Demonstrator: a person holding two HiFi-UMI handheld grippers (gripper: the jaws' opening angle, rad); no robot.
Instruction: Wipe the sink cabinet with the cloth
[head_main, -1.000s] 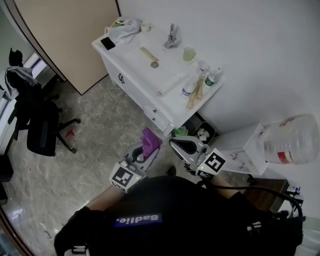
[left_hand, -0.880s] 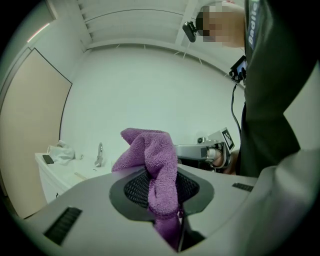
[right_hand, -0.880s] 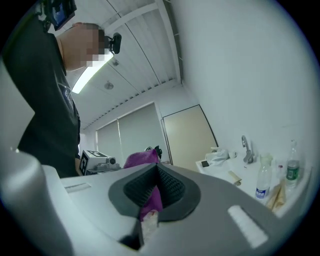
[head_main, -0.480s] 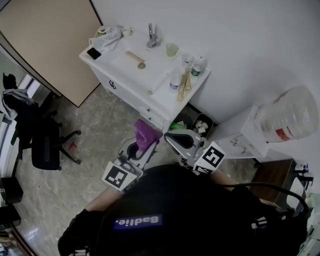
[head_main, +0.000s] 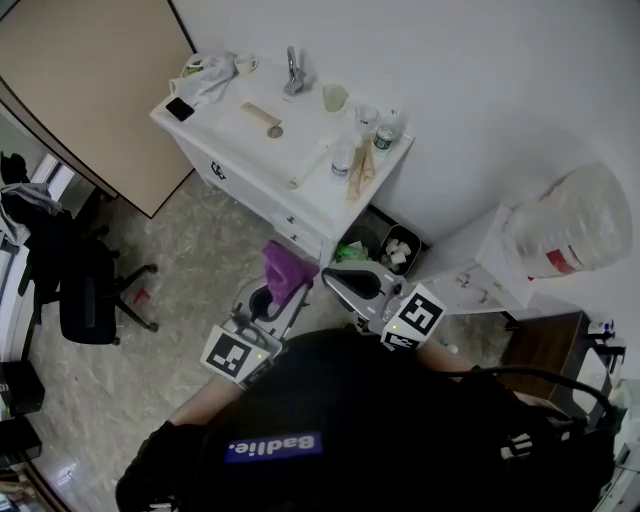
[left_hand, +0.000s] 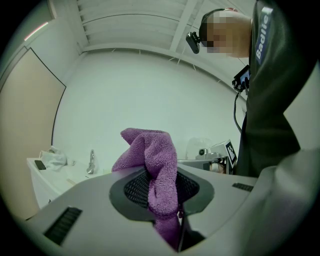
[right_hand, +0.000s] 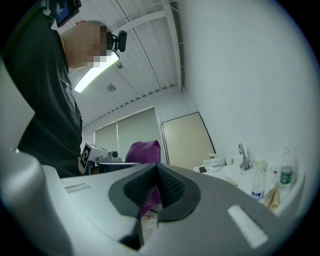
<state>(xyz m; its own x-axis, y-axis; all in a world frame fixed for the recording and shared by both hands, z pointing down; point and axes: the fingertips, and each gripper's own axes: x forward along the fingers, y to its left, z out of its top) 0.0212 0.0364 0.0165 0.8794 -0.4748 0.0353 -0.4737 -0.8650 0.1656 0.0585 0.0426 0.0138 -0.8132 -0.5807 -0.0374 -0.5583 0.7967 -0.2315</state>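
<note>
Two grippers sit low centre in the head view, both clear of the white sink cabinet (head_main: 250, 190), which is at the upper left of centre. Left gripper (head_main: 278, 292) has its fingers clamped on the purple cloth (head_main: 285, 268); in the left gripper view the cloth (left_hand: 155, 170) is pinched between the dark pads and bunches up above them. Right gripper (head_main: 335, 278) is just beside it at frame right, its fingers drawn close with only a thin slit and nothing between them. The cloth is not touching the cabinet. On the cabinet: faucet (head_main: 292, 72), black phone (head_main: 180, 109), green cup (head_main: 334, 97), bottles (head_main: 342, 160). A waste bin (head_main: 395, 250) is at the cabinet's right end.
</note>
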